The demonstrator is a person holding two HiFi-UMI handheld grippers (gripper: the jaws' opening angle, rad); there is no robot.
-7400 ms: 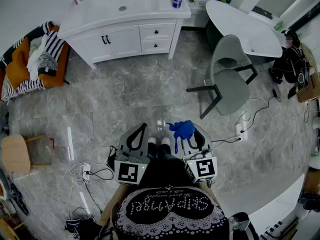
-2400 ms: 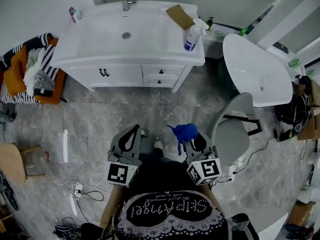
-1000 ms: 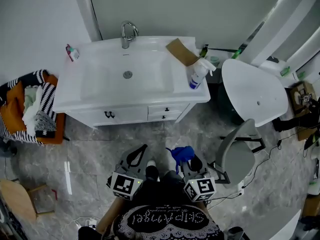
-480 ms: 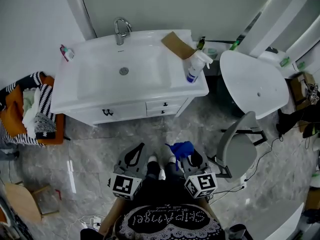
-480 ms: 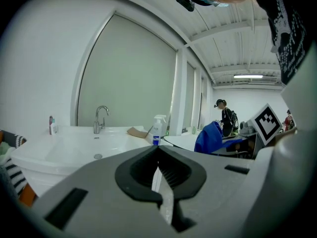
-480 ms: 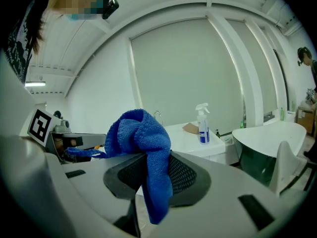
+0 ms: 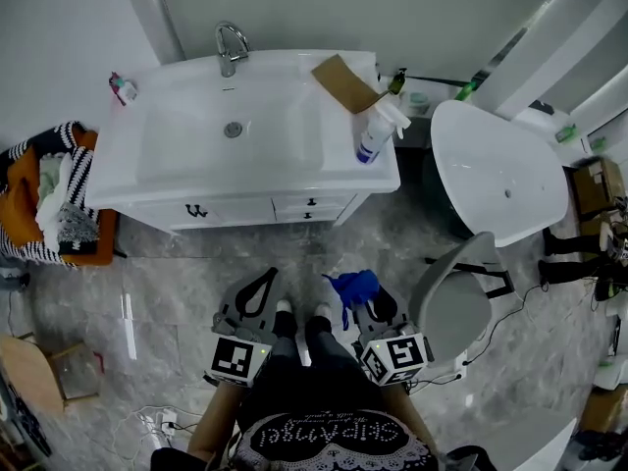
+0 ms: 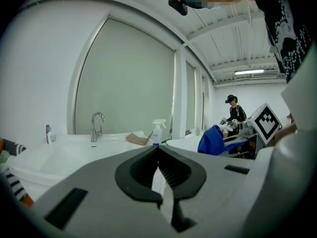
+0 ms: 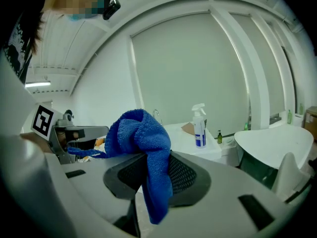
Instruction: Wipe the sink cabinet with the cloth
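A white sink cabinet (image 7: pixel 245 209) with a basin top (image 7: pixel 235 135) and a chrome tap (image 7: pixel 228 42) stands against the wall ahead of me. My right gripper (image 7: pixel 365 287) is shut on a blue cloth (image 7: pixel 353 285), which bunches above the jaws and hangs down between them (image 9: pixel 148 172). My left gripper (image 7: pixel 263 281) is shut with nothing in it, its tips meeting (image 8: pixel 158 150). Both grippers hover over the floor a short way in front of the cabinet's drawers, apart from it.
A spray bottle (image 7: pixel 371 137) and a piece of brown cardboard (image 7: pixel 339 75) rest on the cabinet's right end. A grey chair (image 7: pixel 451 297) and a white oval table (image 7: pixel 500 170) stand to the right. A basket of clothes (image 7: pixel 49 204) is left of the cabinet. Cables (image 7: pixel 162 420) lie behind me.
I have walked up to the sink cabinet, which now lies close ahead. Both grippers keep their pose, the right still holding the blue cloth.
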